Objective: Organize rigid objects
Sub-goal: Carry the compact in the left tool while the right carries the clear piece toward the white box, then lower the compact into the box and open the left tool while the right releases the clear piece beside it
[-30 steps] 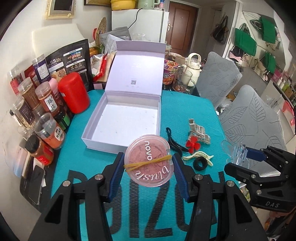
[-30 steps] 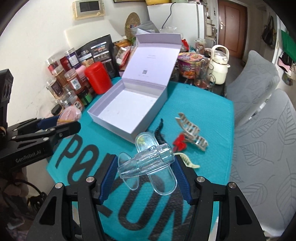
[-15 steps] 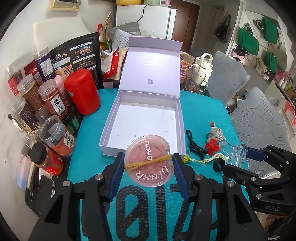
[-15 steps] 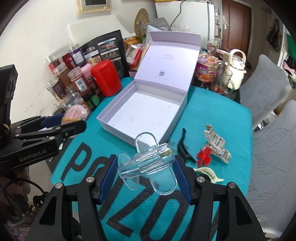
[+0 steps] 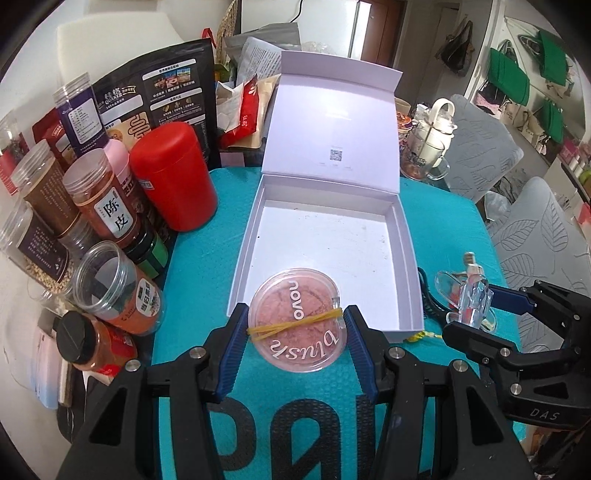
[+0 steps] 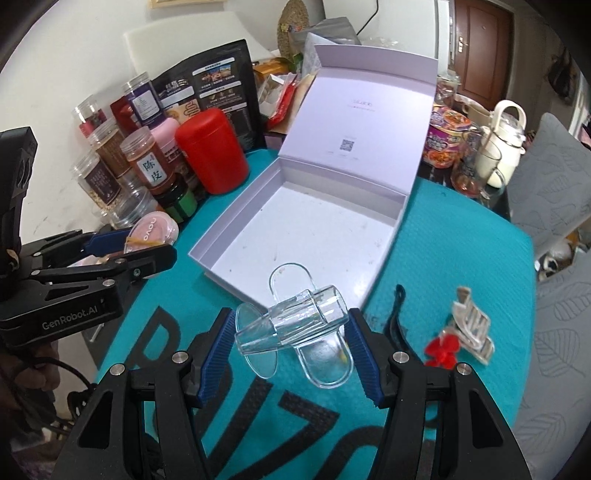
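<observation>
Teal tabletop (image 5: 199,266) below; my left tongs (image 5: 295,332) grip the blush compact (image 5: 297,319), right tongs (image 6: 291,332) clamp the clear clip (image 6: 291,321), both bound for the open box (image 5: 325,251).

A home dining corner: spice jars (image 5: 110,192), kettle (image 6: 504,146), fridge (image 5: 325,26), entrance door (image 6: 482,48).
</observation>
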